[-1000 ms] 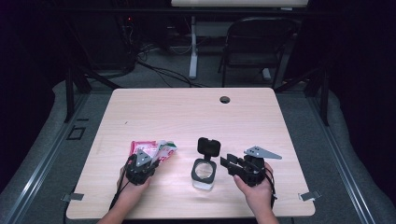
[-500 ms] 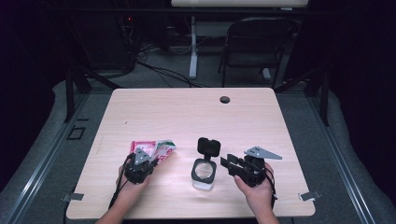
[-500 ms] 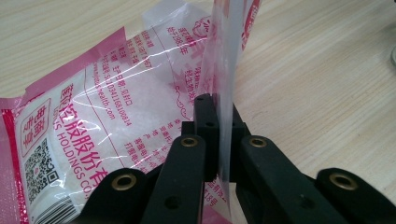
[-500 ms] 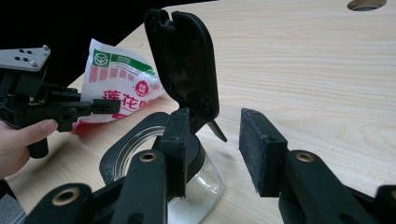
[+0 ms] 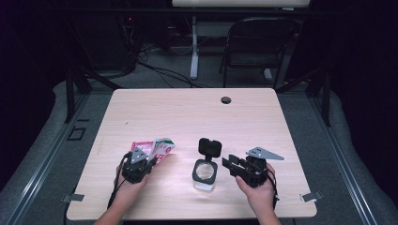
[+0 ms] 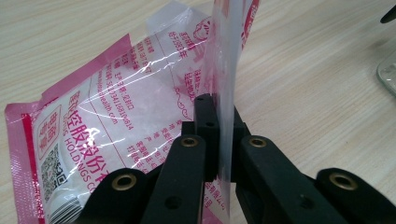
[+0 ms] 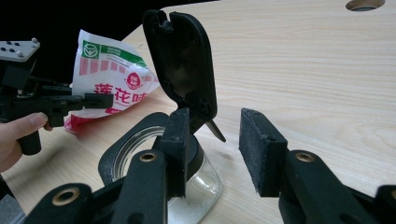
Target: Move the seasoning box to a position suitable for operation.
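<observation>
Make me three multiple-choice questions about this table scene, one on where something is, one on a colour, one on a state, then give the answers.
1. Where does the clear glass jar with the black flip lid stand?
A. between the two grippers
B. by the table's far edge
C. on the floor

2. What colour is the print on the clear plastic pouch?
A. blue
B. pink
C. yellow

3. How is the jar's black lid?
A. snapped shut
C. lying apart on the table
B. flipped up open

Answers: 1 A, the high view shows it between the left gripper and the right gripper. 2 B, the left gripper view shows pink borders and text. 3 B, the right gripper view shows it standing up above the jar's mouth.
</observation>
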Available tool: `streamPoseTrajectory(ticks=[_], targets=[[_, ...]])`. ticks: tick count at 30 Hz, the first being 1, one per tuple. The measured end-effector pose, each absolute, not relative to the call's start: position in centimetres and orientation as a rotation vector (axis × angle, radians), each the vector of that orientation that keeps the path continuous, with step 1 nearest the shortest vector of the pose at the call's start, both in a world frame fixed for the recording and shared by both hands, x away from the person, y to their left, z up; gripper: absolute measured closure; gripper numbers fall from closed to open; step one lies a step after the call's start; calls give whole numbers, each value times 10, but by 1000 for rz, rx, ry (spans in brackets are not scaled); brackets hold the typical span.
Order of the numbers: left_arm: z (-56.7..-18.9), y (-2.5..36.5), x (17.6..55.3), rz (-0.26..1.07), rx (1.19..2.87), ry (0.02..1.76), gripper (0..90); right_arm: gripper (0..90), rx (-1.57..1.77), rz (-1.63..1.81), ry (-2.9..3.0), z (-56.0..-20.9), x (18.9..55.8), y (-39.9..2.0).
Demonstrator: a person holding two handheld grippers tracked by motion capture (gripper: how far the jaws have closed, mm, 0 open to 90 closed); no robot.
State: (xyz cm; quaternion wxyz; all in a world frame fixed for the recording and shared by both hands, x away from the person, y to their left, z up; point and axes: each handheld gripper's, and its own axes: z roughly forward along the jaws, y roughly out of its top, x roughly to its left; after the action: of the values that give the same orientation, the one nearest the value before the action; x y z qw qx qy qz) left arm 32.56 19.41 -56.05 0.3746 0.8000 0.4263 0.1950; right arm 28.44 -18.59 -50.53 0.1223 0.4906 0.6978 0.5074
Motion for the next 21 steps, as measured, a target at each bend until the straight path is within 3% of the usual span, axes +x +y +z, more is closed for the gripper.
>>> streamPoseTrajectory(ticks=[21], targets=[[-534, 222, 322, 492, 1960, 1113, 899, 629, 1430, 1482, 2031, -505, 284, -188]])
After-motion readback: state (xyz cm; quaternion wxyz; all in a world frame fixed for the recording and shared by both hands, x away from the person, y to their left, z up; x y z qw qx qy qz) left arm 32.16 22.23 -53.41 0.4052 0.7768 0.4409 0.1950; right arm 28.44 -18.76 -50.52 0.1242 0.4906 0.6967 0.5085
